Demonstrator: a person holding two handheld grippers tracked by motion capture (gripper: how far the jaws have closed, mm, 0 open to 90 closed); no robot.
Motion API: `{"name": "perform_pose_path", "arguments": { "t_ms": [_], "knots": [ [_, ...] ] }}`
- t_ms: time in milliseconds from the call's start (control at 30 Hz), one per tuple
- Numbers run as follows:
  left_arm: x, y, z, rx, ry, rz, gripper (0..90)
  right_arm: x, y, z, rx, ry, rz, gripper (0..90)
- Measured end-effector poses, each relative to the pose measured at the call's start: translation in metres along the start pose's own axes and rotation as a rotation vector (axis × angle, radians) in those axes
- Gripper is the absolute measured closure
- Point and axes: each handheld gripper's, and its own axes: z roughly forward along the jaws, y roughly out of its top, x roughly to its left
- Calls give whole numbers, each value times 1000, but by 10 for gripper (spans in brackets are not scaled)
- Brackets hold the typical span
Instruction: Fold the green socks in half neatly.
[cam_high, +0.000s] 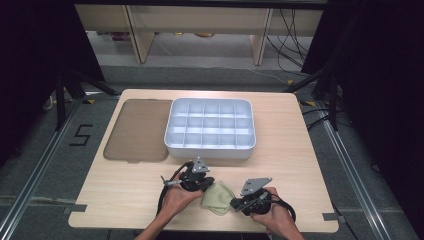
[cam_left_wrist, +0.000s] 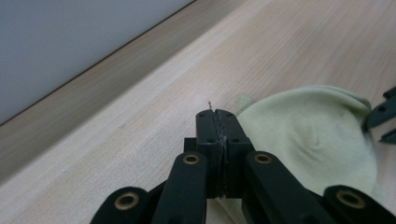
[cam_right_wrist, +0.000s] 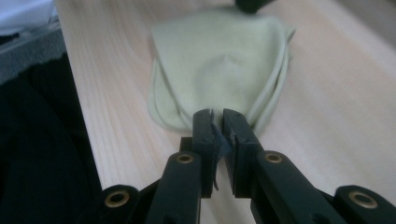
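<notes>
The light wooden desk (cam_high: 125, 190) carries everything, its near edge partly covered by the person's forearms in the high view. Toward its back stands a white plastic compartment tray (cam_high: 210, 150) divided into a grid of cells, with a flat translucent brown lid (cam_high: 137, 130) lying just beside it on the left. In the left gripper view the tray's wall appears as a blurred pale band at the upper left, cut off by the frame.

Near the front edge lies a pale yellow-green folded cloth (cam_high: 216, 198), resting on the desk between the two grippers. Its long axis runs roughly from the left gripper toward the right gripper, on a slight diagonal across the desk; the wider, bulging part lies toward the left gripper and it narrows toward the right one. How many layers it has is hard to make out.

The right gripper (cam_right_wrist: 218, 122) is nearly closed on the narrow end of the cloth, with a thin fold pinched between its jaws. The left gripper (cam_left_wrist: 218, 122) is fully closed; whether it pinches any fabric cannot be told, and the cloth (cam_left_wrist: 317, 135) lies just beside its tip.
</notes>
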Motion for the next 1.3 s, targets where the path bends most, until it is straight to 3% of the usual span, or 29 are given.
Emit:
{"name": "perform_pose_path", "arguments": {
  "t_ms": [100,167,300,533,567,633,667,733,767,867,967,1033,1167,1200,1300],
  "knots": [
    [-3,2,-8,-17,-5,13,883,-2,8,-11,-66,-14,-25,834],
    [-6,2,-13,-24,-7,18,882,-6,15,-16,-94,-45,-10,833],
    [-13,-5,-24,-31,-16,24,877,-16,24,-14,-110,-46,10,830],
    [-26,-27,-37,-19,-38,51,877,-25,32,1,-87,-53,6,833],
    [-27,-30,-38,-14,-42,65,876,-25,32,3,-104,-63,10,833],
    [-32,-35,-39,-11,-49,50,874,-28,30,4,-79,-64,15,835],
    [-32,-36,-40,-7,-51,66,874,-29,29,5,-78,-65,20,835],
    [-34,-38,-40,1,-52,54,873,-31,27,5,-59,-67,24,835],
    [-33,-37,-40,1,-54,77,873,-31,27,5,-59,-65,26,835],
    [-34,-37,-37,-8,-52,56,874,-31,27,5,-78,-65,30,838],
    [-34,-39,-36,0,-50,39,875,-31,24,8,-57,-79,35,839],
    [-32,-40,-36,13,-45,67,875,-33,22,11,-44,-76,37,838],
    [-32,-40,-36,10,-42,64,877,-34,21,14,0,-76,42,838],
    [-32,-40,-36,12,-43,68,876,-34,21,16,-22,-77,49,838],
    [-33,-41,-35,17,-33,56,874,-36,21,13,-16,-74,47,838]
  ]
}}
